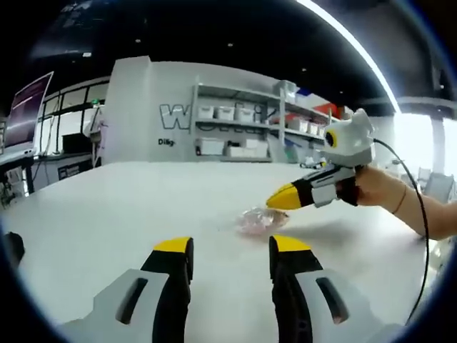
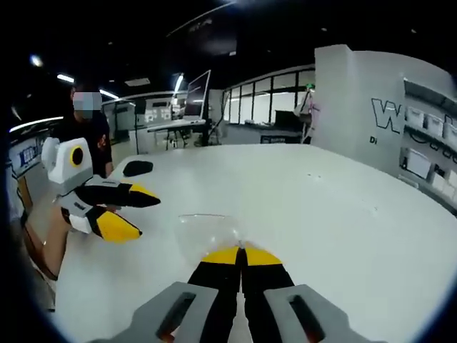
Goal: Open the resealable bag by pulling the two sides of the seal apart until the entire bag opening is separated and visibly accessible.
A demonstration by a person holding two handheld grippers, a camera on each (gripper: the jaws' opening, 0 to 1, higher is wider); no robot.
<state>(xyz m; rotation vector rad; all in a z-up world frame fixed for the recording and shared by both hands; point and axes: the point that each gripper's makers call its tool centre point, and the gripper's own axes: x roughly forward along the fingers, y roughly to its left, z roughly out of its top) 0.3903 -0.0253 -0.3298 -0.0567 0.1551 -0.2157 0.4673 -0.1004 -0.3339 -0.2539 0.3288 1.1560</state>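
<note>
On the wide white tabletop (image 1: 128, 214), a small clear resealable plastic bag (image 1: 258, 220) with something pinkish inside lies near the middle, seen in the left gripper view just beyond that view's own jaws. The left gripper (image 1: 230, 246), grey-bodied with black jaws tipped in yellow, has its jaws spread well apart with nothing between them; it sits short of the bag, not touching it. In the same view the right gripper (image 1: 280, 200) comes in from the right, held by a bare hand (image 1: 371, 187) with a black cable trailing from it; its yellow tip reaches the bag's upper edge, and its jaws look pressed together there.

In the right gripper view the right gripper (image 2: 241, 254) has its two yellow-tipped jaws closed against each other, pinching the near edge of the bag (image 2: 207, 232), whose transparent film rises just ahead of the tips. The left gripper (image 2: 132, 213) appears at the left, jaws parted and empty, near the bag but apart from it. Grey shelving with white bins (image 1: 235, 128) stands against the far wall.
</note>
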